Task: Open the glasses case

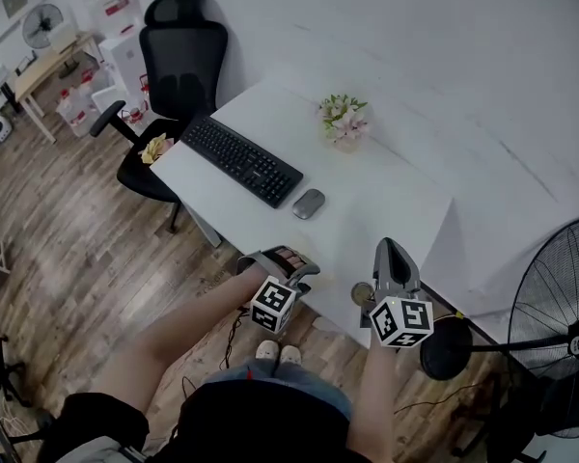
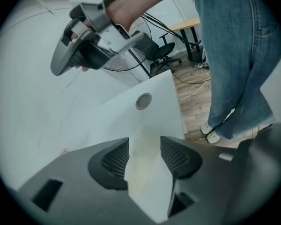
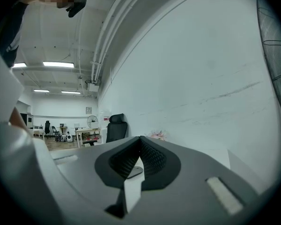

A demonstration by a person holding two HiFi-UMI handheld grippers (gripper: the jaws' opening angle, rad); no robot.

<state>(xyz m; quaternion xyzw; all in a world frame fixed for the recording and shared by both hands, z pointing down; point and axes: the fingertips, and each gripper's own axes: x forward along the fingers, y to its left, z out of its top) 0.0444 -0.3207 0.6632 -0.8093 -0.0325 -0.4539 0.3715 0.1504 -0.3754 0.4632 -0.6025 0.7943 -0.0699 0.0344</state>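
Plainly, left gripper (image 2: 144,143) is hanging wide open and empty over the table (image 2: 126,111) edge, right gripper (image 3: 140,145) is sitting shut and empty; no case is showing anywhere, so closing now is probably risking a grab at bare table

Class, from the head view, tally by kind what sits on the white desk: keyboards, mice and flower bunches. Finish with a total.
Keyboard: 1
Mouse: 1
Flower bunch: 1
Total: 3
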